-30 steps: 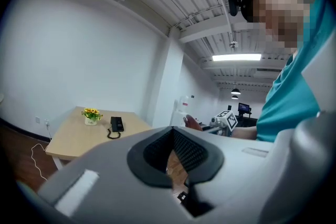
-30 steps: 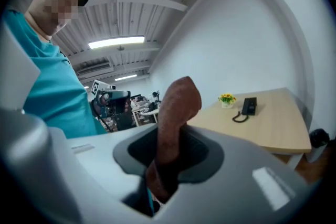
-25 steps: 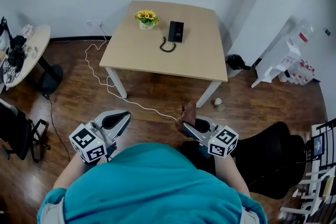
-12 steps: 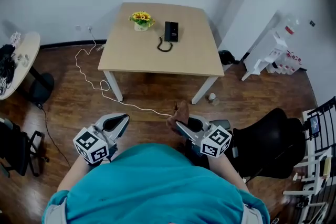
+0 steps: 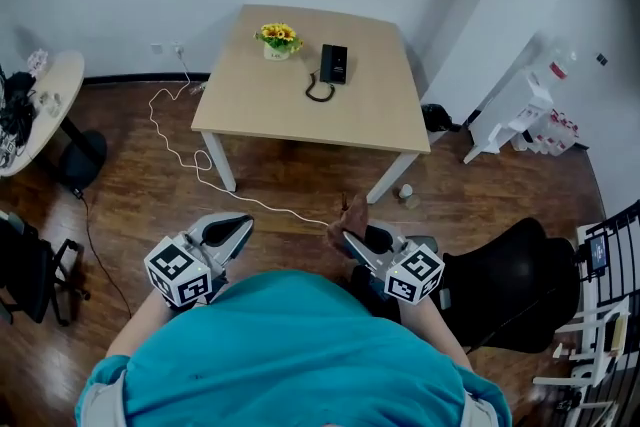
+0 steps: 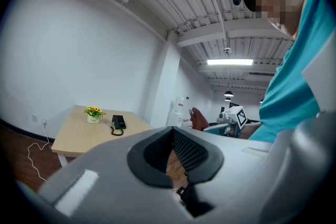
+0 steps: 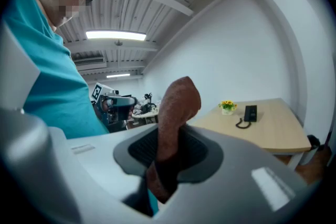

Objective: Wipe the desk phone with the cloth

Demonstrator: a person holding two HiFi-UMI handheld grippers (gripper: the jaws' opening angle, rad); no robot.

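Note:
The black desk phone (image 5: 334, 63) lies on the far half of a light wooden table (image 5: 300, 110), with its coiled cord at its near end. It is small and distant in the left gripper view (image 6: 119, 122) and the right gripper view (image 7: 250, 112). My right gripper (image 5: 347, 234) is held close to my body, well short of the table, shut on a brown cloth (image 7: 176, 113) that sticks up past its jaws (image 5: 352, 213). My left gripper (image 5: 236, 233) is level with it on the left, shut with nothing in it.
A pot of yellow flowers (image 5: 279, 37) stands left of the phone. A white cable (image 5: 180, 143) trails over the wooden floor before the table. A black office chair (image 5: 520, 275) is at my right, a round side table (image 5: 45, 100) far left, a white rack (image 5: 520, 115) far right.
The head view has swayed slightly, so the table shifts a little in frame. Both grippers stay in front of my body, and the cloth stays in the right one.

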